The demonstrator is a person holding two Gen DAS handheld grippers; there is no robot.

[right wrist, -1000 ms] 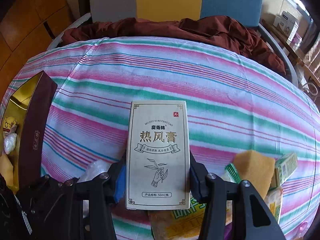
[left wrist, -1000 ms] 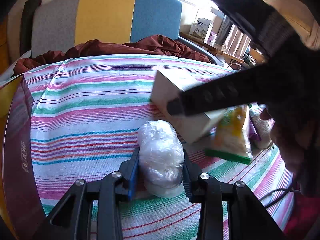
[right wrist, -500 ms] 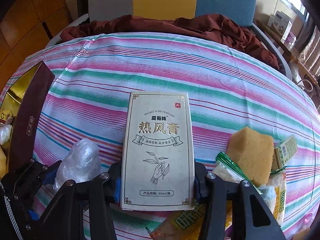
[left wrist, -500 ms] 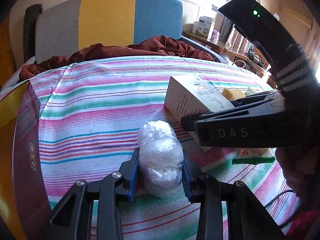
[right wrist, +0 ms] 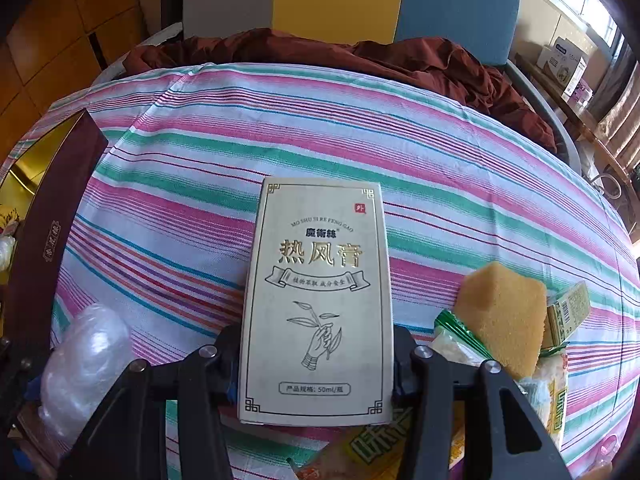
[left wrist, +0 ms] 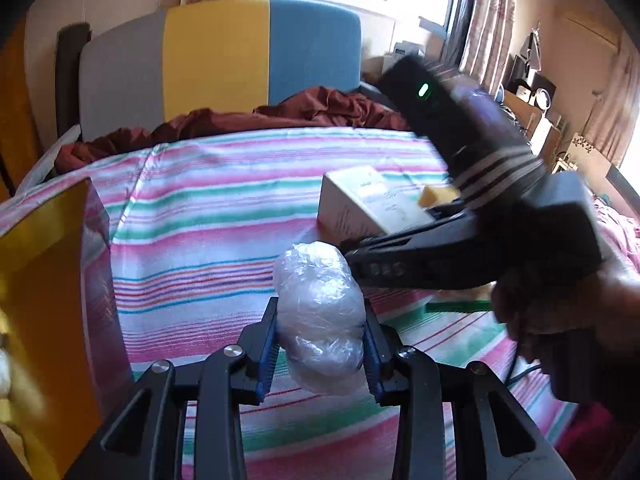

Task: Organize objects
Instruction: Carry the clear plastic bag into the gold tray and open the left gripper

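Left wrist view: striped tablecloth [left wrist: 208, 216] covers the table, tri-colour chair back [left wrist: 224, 56] behind it with a maroon cloth [left wrist: 312, 112] heaped at the far edge. Dark red box with gold lining [left wrist: 52, 288] stands open at table's left side. Right gripper [right wrist: 316, 364] is pinching a cream carton with Chinese print [right wrist: 316, 300] by its long sides, held flat above the cloth. Yellow sponge [right wrist: 502, 316] rests on snack packets [right wrist: 452, 340] at right, small green carton [right wrist: 568, 314] just beside it. Left gripper [left wrist: 320, 344] is clamped on a clear plastic-wrapped bundle [left wrist: 318, 312], lifted off the cloth, near the red box.
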